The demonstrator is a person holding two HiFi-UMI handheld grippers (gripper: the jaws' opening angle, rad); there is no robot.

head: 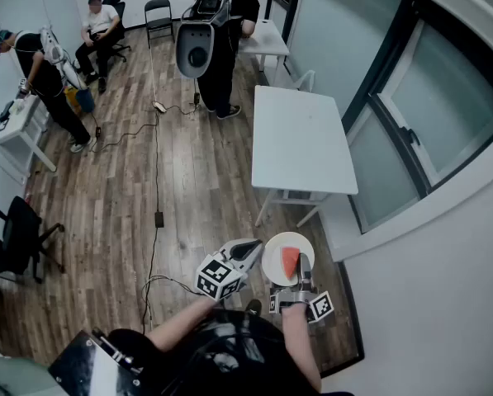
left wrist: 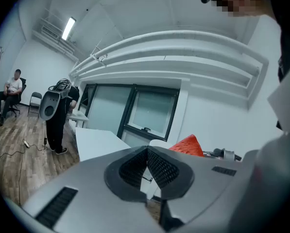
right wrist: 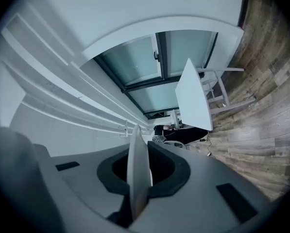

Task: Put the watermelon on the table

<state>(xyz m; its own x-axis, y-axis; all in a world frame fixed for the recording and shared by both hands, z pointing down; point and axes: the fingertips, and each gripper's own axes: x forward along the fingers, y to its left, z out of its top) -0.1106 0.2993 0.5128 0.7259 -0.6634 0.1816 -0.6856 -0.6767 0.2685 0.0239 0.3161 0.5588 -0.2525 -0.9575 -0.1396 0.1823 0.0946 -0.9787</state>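
Note:
A red watermelon slice (head: 290, 262) lies on a white plate (head: 275, 252) held in the air in front of me, over the wooden floor. My right gripper (head: 303, 264) is shut on the plate's near rim; in the right gripper view the plate (right wrist: 137, 166) stands edge-on between the jaws. My left gripper (head: 255, 245) hangs just left of the plate, shut and empty, pads together (left wrist: 147, 153). From the left gripper view the watermelon (left wrist: 188, 145) shows just right of the jaws. The white table (head: 300, 139) stands ahead by the window.
A person carrying a grey device (head: 198, 40) stands near the table's far left corner. Cables (head: 156, 180) run along the floor. A black office chair (head: 19, 231) is at the left. Two more people (head: 40, 73) and a second white table (head: 267, 38) are farther back.

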